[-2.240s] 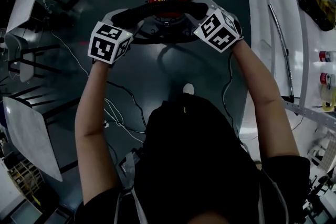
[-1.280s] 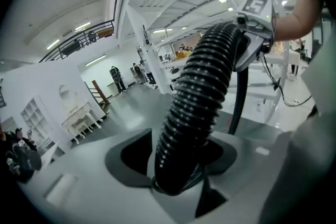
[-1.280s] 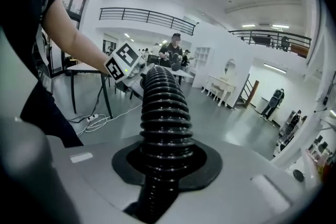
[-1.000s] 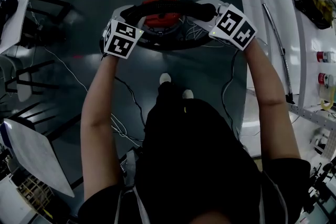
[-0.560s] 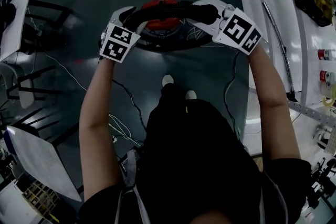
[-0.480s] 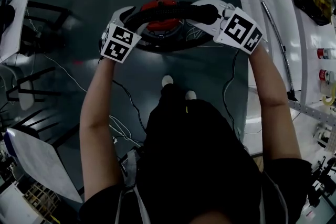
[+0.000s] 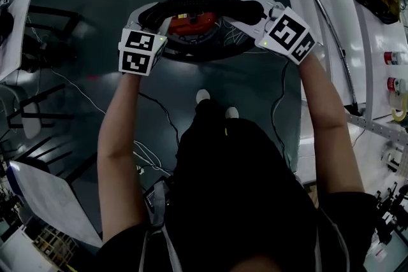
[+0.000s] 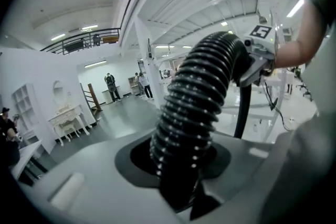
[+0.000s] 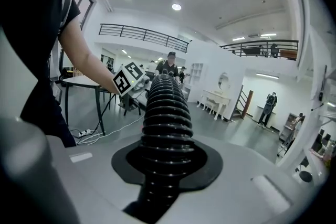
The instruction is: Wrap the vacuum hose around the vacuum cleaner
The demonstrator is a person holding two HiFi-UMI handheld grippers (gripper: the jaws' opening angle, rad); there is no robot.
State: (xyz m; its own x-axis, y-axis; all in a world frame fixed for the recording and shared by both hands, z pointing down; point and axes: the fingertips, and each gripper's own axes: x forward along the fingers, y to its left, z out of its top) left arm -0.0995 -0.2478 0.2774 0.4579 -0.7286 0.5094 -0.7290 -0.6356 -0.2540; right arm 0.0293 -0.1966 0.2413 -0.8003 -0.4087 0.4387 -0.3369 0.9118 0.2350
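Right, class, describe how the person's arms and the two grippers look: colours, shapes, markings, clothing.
The left gripper and right gripper are pale grey-white with black pads. Each bears a white cube (left, right) printed with black square markers. The person wears a black short-sleeved top; the forearms are bare.

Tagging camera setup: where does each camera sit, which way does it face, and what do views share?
Head view: on the person's head, facing steeply down at the vacuum cleaner; torso, forearms, left gripper, right gripper show.
Left gripper view: on that gripper, along its jaws, just closed further on the hose; right forearm shows.
Right gripper view: on that gripper, along its jaws clamping the hose; left arm shows.
Shared: the hose, in all three.
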